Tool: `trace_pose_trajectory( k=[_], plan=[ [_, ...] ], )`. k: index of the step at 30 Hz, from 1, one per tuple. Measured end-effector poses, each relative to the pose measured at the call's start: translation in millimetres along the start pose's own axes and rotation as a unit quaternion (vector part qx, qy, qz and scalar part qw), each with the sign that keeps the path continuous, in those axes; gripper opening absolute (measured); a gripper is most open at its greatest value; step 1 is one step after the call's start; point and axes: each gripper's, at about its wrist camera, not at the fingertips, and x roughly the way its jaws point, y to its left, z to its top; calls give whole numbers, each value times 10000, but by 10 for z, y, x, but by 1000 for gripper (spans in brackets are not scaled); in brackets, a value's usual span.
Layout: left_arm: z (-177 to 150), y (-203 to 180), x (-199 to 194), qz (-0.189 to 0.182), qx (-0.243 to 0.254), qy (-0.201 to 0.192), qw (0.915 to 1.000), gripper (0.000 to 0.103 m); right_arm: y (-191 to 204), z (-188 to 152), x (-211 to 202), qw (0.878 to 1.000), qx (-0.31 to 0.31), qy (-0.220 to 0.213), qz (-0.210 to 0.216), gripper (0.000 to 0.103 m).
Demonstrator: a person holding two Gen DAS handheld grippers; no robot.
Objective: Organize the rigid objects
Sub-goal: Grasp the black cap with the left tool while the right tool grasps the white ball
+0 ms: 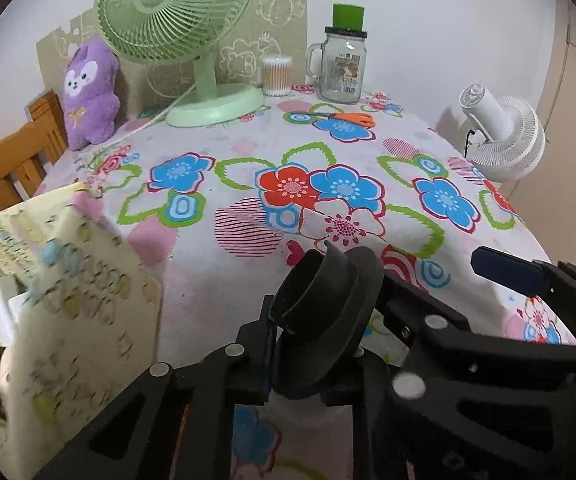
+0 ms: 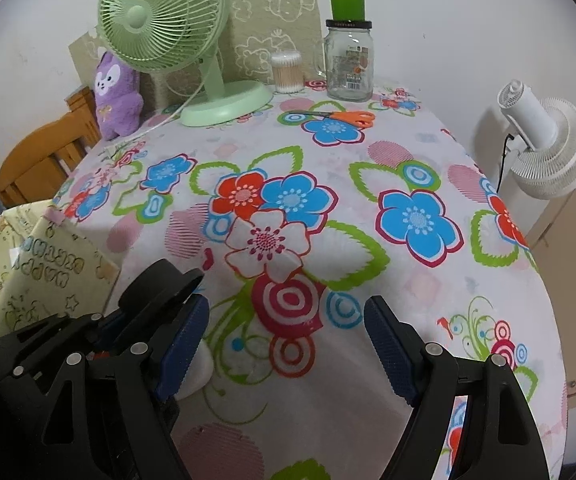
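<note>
Two grippers work here, and only the left gripper (image 1: 320, 320) is loaded: its fingers are clamped on the dark plastic cap (image 1: 328, 304) of what looks like a white bottle (image 1: 300, 408), whose body shows just below the grip, low and close to the near edge of the counter (image 1: 224, 280). The right gripper (image 2: 286, 344) stands just beside it with its blue-padded fingers (image 2: 388, 344) apart and nothing between them. Because the hold is on the cap alone, the bottle should probably be carried upright and slowly, so the body does not swing or slip; the yellow printed bag (image 1: 60, 292) at the left seems a likely place for it, though that is a guess. Farther out, the flowered cloth is mostly bare. Orange-handled scissors (image 1: 344, 118) lie toward the back, near a glass jar (image 1: 342, 68) with a green cup on top, a tub of cotton swabs (image 1: 276, 74), a green desk fan (image 1: 176, 12) and a purple plush toy (image 1: 88, 92) against the wall. A white fan (image 1: 504, 136) stands off the right side, a wooden chair (image 1: 16, 160) at the left.
</note>
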Motion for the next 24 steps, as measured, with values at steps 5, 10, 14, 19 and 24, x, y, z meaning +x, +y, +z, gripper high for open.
trace_pose_trajectory(
  k=[5, 10, 14, 19, 24],
  plan=[
    [-112, 59, -153, 13, -118, -10, 9999, 14, 67, -78, -77, 10000, -78, 12, 55, 83],
    [-280, 70, -302, -5, -161, -6, 9999, 14, 172, -184, -130, 9997, -236, 52, 77, 83],
    [-400, 111, -338, 6, -235, 69, 9997, 14, 274, -273, -129, 9990, -414, 121, 110, 83],
    [-494, 201, -309, 50, -400, 179, 9990, 14, 388, -334, -58, 9978, -574, 269, 200, 83],
    [-543, 240, -249, 21, -478, 279, 9985, 12, 541, -343, 61, 9954, -822, 397, 277, 83]
  ],
)
